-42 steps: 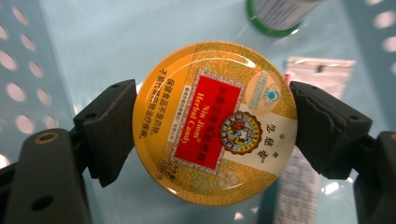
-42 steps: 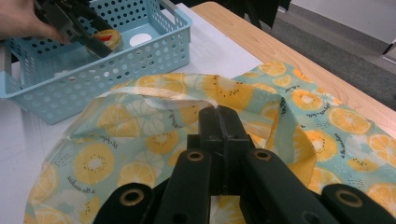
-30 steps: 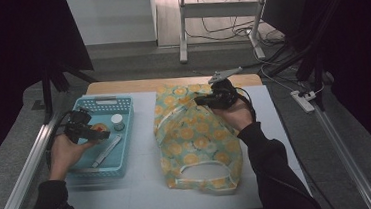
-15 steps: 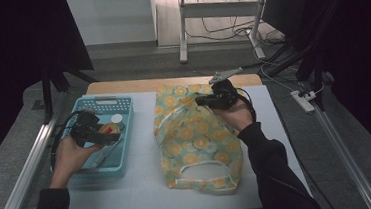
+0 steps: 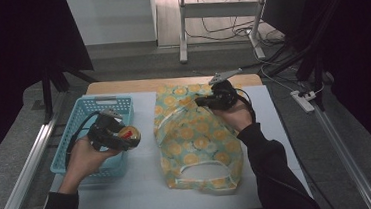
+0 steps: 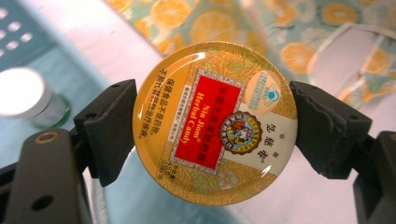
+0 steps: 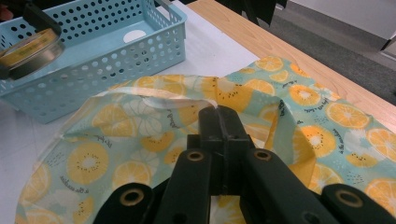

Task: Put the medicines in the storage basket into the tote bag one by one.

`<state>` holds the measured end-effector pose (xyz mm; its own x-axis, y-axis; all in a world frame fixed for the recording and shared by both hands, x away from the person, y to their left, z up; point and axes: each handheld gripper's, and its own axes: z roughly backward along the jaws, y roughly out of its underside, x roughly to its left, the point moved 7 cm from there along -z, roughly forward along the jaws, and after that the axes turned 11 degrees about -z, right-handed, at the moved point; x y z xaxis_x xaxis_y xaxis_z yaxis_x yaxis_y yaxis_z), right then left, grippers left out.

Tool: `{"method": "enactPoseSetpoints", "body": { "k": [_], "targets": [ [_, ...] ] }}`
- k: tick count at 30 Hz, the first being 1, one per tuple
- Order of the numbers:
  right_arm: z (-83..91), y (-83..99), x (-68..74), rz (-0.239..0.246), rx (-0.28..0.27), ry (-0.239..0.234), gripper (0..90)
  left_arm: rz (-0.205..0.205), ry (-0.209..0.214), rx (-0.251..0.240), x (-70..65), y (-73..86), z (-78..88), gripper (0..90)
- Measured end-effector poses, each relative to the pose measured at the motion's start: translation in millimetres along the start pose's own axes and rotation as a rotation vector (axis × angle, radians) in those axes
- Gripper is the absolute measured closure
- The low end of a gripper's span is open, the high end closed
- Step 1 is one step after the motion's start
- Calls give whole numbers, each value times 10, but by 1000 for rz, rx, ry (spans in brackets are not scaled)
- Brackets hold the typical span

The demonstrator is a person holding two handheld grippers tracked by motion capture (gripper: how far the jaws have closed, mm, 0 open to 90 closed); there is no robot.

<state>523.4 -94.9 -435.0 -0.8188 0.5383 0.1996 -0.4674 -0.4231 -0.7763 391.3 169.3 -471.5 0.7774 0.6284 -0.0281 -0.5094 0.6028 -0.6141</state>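
Small print on tin (image 6: 215, 126) lid too fine for me to read in left gripper view. White-capped jar (image 6: 28, 100) behind it is blurred, cut by left edge. Bag (image 7: 299, 121) runs off right gripper view's bottom & right edges; jaws hide cloth betw. them. Basket (image 5: 71, 143) partly behind left hand (image 5: 85, 160) in high view.

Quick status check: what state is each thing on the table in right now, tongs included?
Left tongs: shut on the candy tin, held above the table between basket and bag.
Candy tin: lid on, clamped at its edges.
Right tongs: shut on the bag's rim, lifting it.
Orange-print bag: lying flat, far end raised at the mouth.
Blue basket: upright on the table.
White-capped jar: in the basket, cap on.
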Motion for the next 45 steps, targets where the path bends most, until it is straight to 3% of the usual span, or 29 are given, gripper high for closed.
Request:
{"method": "enactPoseSetpoints", "body": {
  "k": [15,26,32,45],
  "targets": [
    [-18,17,-22,-3,3,2,900,-109,86,-21,-375,-453,-215,203],
    [-49,11,-39,-10,4,1,900,-178,124,-24,-547,-826,-473,203],
    [-59,32,-85,-14,7,9,900,-193,141,-19,-595,-955,-663,203],
    [-75,37,-155,-27,-3,16,900,-220,130,0,-569,-1138,-1141,203]
  ]
}}
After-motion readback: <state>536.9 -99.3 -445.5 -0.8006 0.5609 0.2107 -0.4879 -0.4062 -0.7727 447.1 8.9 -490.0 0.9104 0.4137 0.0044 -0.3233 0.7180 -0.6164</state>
